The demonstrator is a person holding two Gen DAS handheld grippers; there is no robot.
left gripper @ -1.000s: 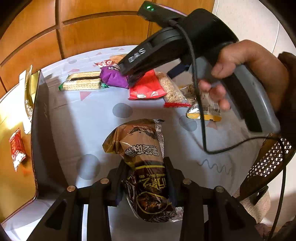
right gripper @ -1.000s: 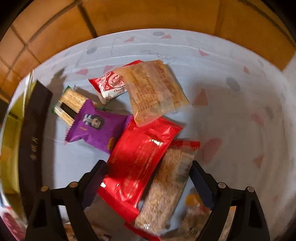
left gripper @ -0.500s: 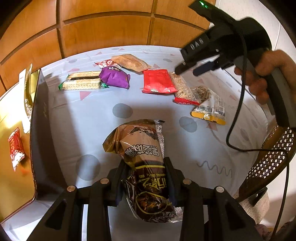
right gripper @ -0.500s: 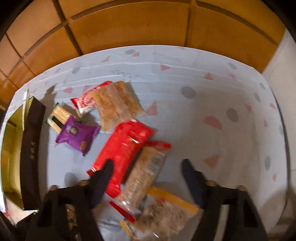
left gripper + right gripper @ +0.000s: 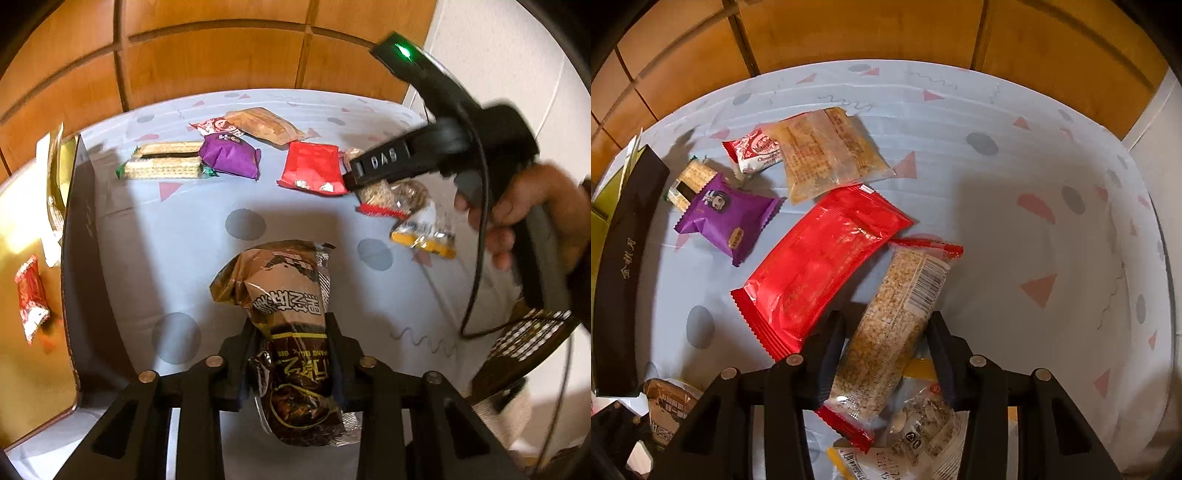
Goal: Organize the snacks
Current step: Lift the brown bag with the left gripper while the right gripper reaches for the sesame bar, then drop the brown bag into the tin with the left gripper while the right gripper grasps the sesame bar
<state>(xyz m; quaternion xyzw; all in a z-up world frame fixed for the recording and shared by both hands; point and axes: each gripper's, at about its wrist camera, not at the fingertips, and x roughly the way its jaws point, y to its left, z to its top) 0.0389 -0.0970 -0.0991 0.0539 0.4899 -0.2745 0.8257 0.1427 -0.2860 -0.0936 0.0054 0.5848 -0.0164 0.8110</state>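
My left gripper has its jaws closing on a brown snack bag, pads pressed on its lower half and its top resting on the tablecloth. The same bag peeks in at the lower left of the right wrist view. My right gripper points down over a clear grain bar pack with red ends. Its jaws are closing around the pack; a sliver of gap shows at the left pad. In the left wrist view a hand holds that right gripper above the grain bar pack.
A red packet, purple packet, wafer pack, tan pack and red-white chocolate packet lie spread out. A yellow-ended nut bag lies under the bar. A dark-walled box at left holds a small red packet. A wicker chair stands right.
The right gripper shifted off the red packet to the grain bar, and its jaws narrowed around it. The left gripper kept still with the brown bag.
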